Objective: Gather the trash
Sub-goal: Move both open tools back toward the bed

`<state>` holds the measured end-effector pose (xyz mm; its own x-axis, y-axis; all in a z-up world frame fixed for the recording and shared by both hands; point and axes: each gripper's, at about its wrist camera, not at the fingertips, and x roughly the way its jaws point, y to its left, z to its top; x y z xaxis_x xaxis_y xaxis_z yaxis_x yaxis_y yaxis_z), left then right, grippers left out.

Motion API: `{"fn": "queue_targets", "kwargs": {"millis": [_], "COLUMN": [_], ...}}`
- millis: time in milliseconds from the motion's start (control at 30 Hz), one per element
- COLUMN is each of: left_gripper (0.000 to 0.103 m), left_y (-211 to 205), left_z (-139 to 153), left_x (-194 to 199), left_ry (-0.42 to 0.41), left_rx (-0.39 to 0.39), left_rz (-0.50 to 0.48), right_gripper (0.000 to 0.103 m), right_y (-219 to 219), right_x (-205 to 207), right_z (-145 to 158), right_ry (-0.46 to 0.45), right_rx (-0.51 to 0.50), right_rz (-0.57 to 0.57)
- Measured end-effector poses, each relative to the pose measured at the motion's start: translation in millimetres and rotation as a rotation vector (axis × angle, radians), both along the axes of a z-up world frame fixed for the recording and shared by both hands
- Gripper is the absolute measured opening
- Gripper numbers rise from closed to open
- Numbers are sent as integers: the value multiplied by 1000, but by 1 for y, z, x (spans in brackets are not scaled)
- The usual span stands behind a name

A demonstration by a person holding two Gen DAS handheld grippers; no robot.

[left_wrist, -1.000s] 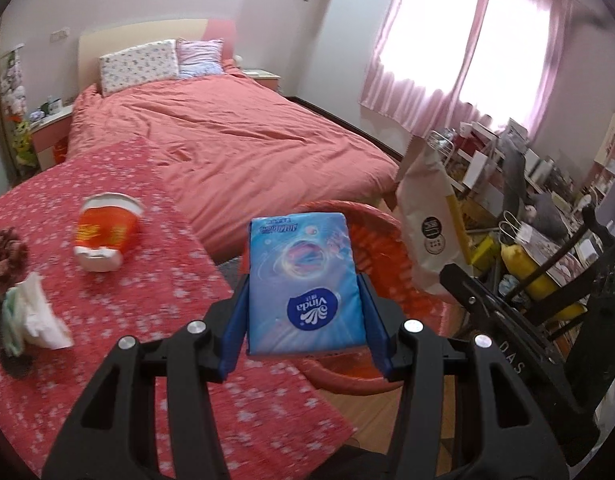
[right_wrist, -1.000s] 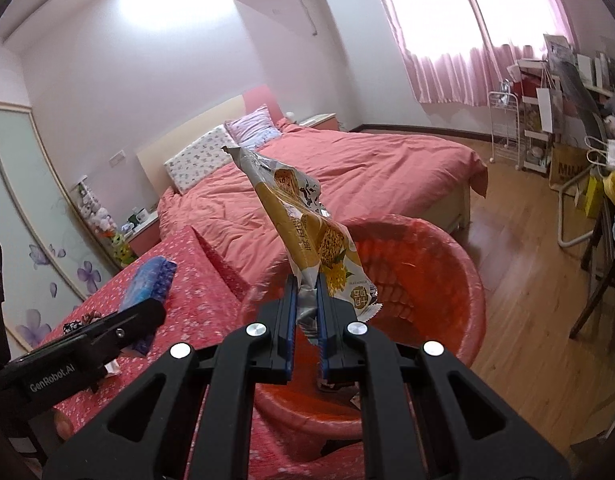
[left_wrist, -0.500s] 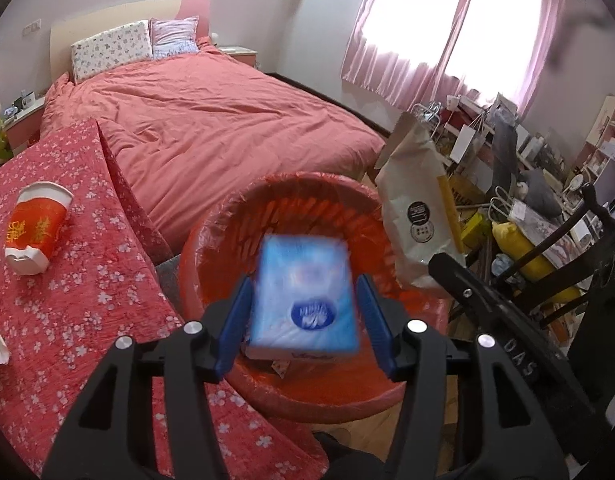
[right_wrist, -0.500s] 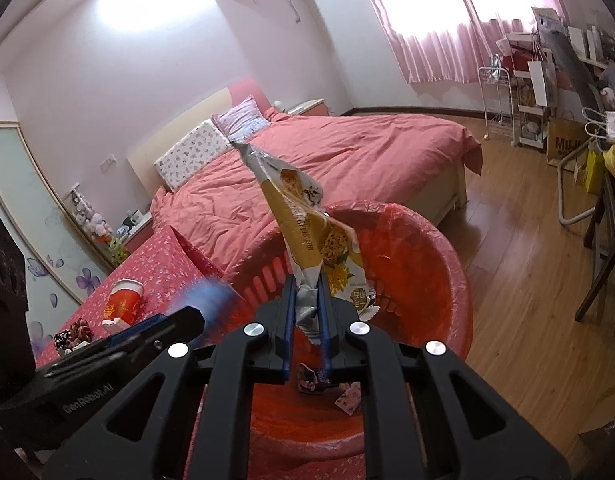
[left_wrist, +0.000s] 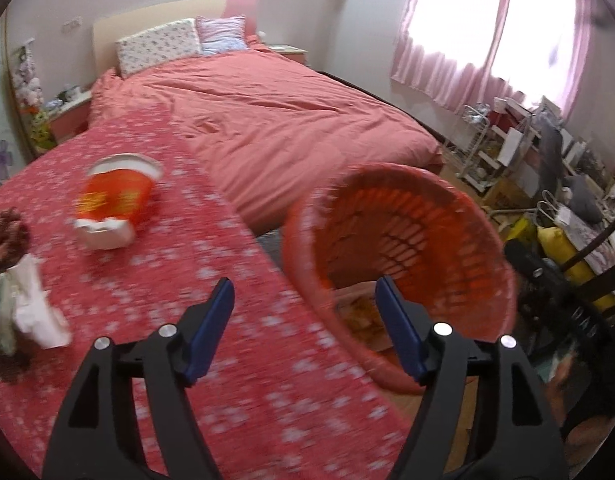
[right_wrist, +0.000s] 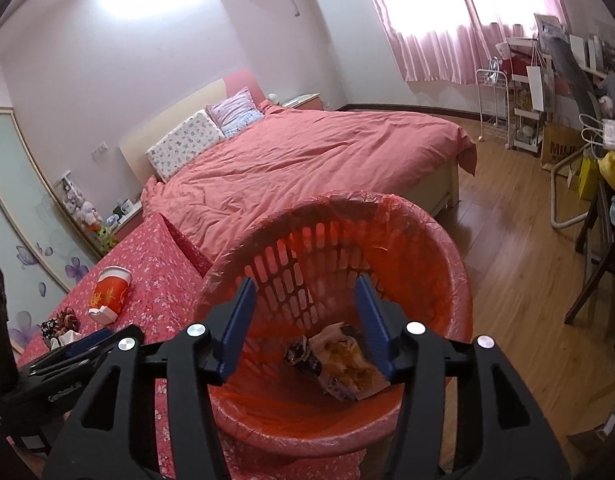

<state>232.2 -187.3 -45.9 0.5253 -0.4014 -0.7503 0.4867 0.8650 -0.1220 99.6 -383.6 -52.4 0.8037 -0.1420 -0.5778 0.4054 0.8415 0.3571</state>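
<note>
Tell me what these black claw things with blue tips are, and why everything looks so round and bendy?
They are two grabbing tools, and a person holds one in each hand. Each tool carries a small wide-angle camera looking along its fingers, which bends the picture. One picture comes from the left gripper, the other from the right gripper. Both are opening with nothing between their blue fingers. The person is collecting trash. The right tool hangs over an orange basket lined with a plastic bag; a yellow snack wrapper lies inside. Beside the basket is a table with a red flowery cloth. On it lie a tipped red paper cup, crumpled white tissue and something dark brown that is too blurry to name. Behind is a bed.
</note>
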Motion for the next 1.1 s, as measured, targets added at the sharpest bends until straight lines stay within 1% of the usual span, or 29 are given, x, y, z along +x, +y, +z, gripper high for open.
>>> {"fn": "queue_targets", "kwargs": {"millis": [167, 533, 600, 700, 933, 1100], "left_gripper": [73, 74, 75, 76, 76, 76], "left_y": [43, 126, 145, 186, 275, 314], "left_z": [7, 23, 25, 28, 17, 5], "left_x": [-2, -9, -10, -8, 5, 19], "left_ry": [-31, -85, -100, -106, -95, -63], "left_rx": [19, 56, 67, 72, 108, 120], "left_rz": [67, 209, 245, 327, 513, 589], "right_gripper": [56, 56, 56, 56, 56, 56], "right_y": [12, 65, 77, 99, 149, 182], "right_x": [2, 16, 18, 24, 34, 42], "right_z": [4, 16, 17, 19, 19, 14], "right_ry": [5, 21, 24, 34, 55, 80], "right_rx": [-34, -103, -120, -148, -208, -234], "right_rz": [18, 131, 156, 203, 303, 370]}}
